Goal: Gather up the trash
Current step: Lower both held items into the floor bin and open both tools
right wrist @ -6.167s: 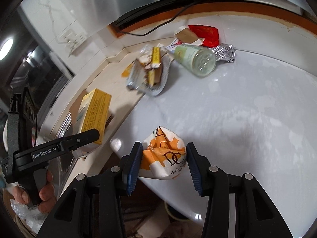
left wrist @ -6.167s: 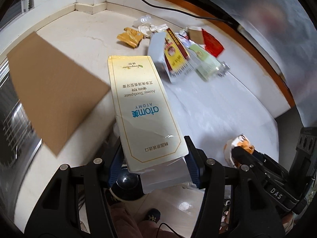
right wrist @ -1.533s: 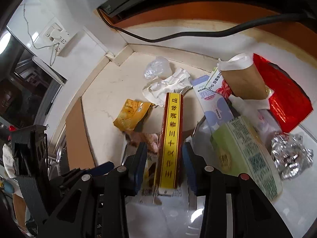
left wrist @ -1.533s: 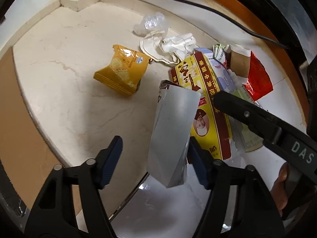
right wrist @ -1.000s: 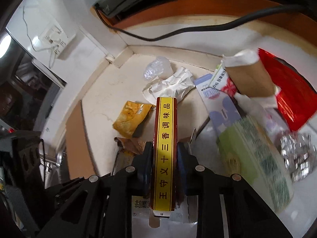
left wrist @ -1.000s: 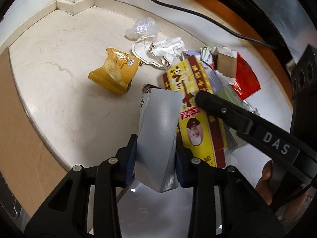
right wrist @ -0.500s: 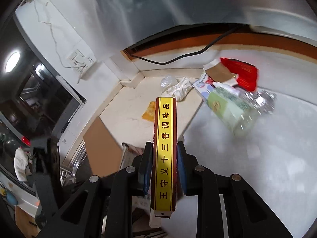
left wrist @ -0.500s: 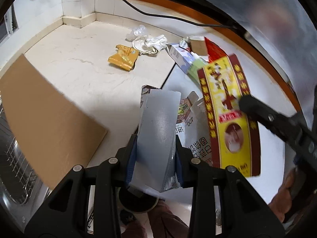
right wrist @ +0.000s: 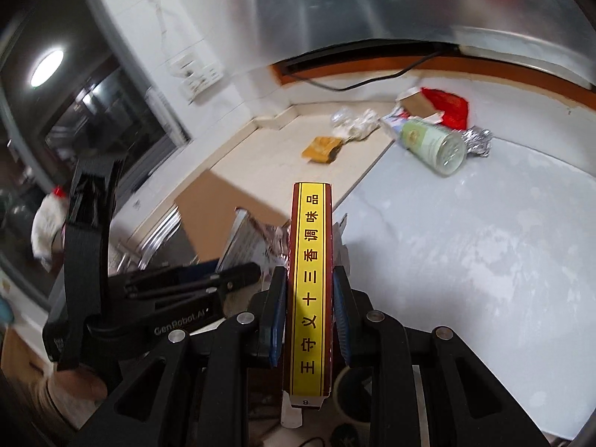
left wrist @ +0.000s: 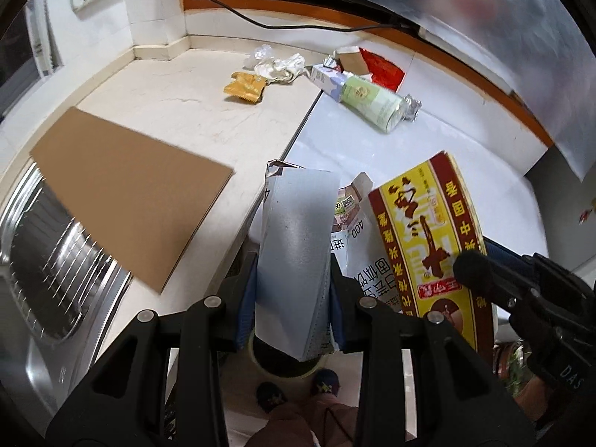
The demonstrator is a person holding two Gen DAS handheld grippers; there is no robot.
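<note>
writing first: yellow spine of the red-yellow box (right wrist: pixel 311 283) reads 王守义十三香调味品, its broad face w/ big red chars shows in the left view (left wrist: pixel 428 238); right gripper (right wrist: pixel 309 309) is clamped on its narrow sides, box upright. "genrobot.ai" on the left tool's body in the right view, "das" on the right tool in the left view. left gripper (left wrist: pixel 292 298) pinches a silver-grey flattened carton (left wrist: pixel 296 253), matte foil look, torn top edge; white carton (left wrist: pixel 354 246) w/ "400" sits between it & the box. both held off the counter edge, over a round dark bin mouth (left wrist: pixel 283 363) on the floor. half a sec ago both were held the same way, now the counter looks further off. left on the counter: orange snack bag (left wrist: pixel 246 87), crumpled white paper (left wrist: pixel 279 67), pale green tube (left wrist: pixel 372 104), foil wad (left wrist: pixel 411 106), red wrapper (left wrist: pixel 383 69), brown cardboard sheet (left wrist: pixel 126 193)
</note>
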